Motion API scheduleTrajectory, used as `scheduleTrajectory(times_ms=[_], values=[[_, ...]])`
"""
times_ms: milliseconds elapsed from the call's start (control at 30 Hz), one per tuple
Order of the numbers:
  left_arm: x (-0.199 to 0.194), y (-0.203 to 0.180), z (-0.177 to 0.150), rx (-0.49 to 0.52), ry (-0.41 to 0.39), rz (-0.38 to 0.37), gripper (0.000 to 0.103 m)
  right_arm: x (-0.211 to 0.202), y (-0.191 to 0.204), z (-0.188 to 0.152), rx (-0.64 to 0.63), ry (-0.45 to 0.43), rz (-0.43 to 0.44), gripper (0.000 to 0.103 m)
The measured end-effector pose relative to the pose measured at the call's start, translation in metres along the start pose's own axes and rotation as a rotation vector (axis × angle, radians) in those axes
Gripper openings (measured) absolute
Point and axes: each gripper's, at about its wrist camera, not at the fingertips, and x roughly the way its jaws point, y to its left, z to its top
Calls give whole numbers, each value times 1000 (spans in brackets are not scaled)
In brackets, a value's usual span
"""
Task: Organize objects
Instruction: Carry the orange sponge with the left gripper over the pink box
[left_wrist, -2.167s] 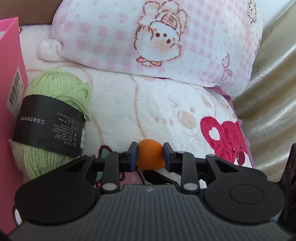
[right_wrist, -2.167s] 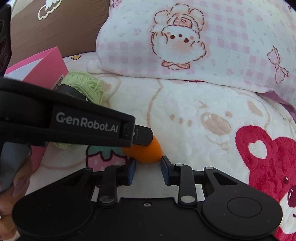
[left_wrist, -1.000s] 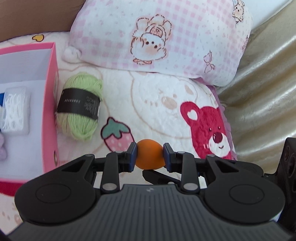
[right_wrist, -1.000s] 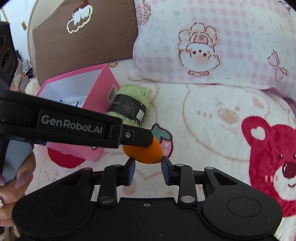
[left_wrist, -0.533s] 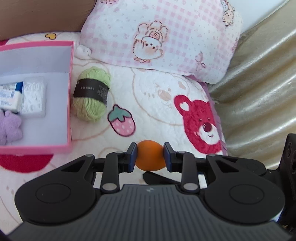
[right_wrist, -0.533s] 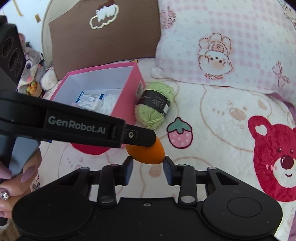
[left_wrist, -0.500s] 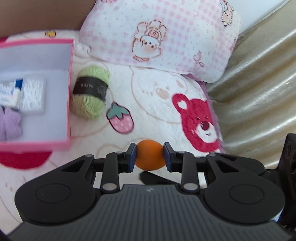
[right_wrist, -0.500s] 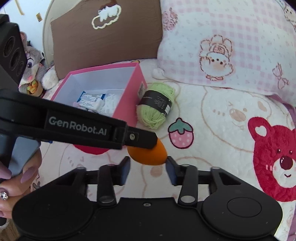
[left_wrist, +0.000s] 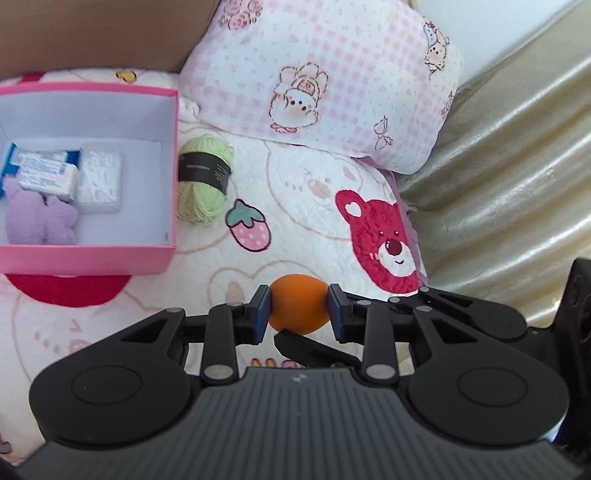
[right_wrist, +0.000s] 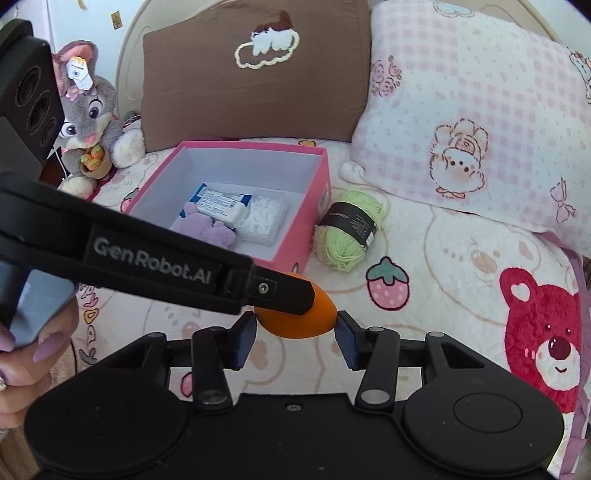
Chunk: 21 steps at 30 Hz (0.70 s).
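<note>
- On the bed (right_wrist: 461, 258), your box (right_wrist: 317, 206) sits left, with the yarn ball (right_wrist: 349, 232) touching its right wall.
- In the box lie a plush piece (right_wrist: 207, 227), a packet (right_wrist: 221, 206) and a clear case (right_wrist: 264, 218).
- Two pillows (right_wrist: 472, 122) stand at the far side.
- A plush rabbit (right_wrist: 92, 122) sits far left.

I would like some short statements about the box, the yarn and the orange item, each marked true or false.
1. The left gripper grips the orange egg-shaped sponge. True.
2. The green yarn lies inside the pink box. False: it lies on the bedspread, beside the box.
3. The box is empty. False: a purple plush item and small packs lie in it.
4. The right gripper has pads clear of the sponge. True.
</note>
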Motion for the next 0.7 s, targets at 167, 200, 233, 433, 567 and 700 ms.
scheduleTrajectory(times_ms=[167, 200, 233, 433, 567, 700], values=[[-23, 3, -10, 9, -26, 22, 31, -8, 26, -1, -66, -25, -26, 53], [-27, 4, -12, 13, -36, 27, 31, -10, 31, 0, -77, -32, -27, 53], [-32, 5, -13, 15, -48, 34, 32, -12, 35, 0, -90, -46, -22, 53], [-56, 16, -18, 12, -107, 50, 33, -19, 52, 8, -113, -102, 19, 54], [-65, 25, -22, -13, -121, 59, 33, -14, 63, 14, -118, -110, 26, 54], [-72, 31, -22, 0, -141, 76, 33, -10, 73, 18, -137, -122, 31, 54]])
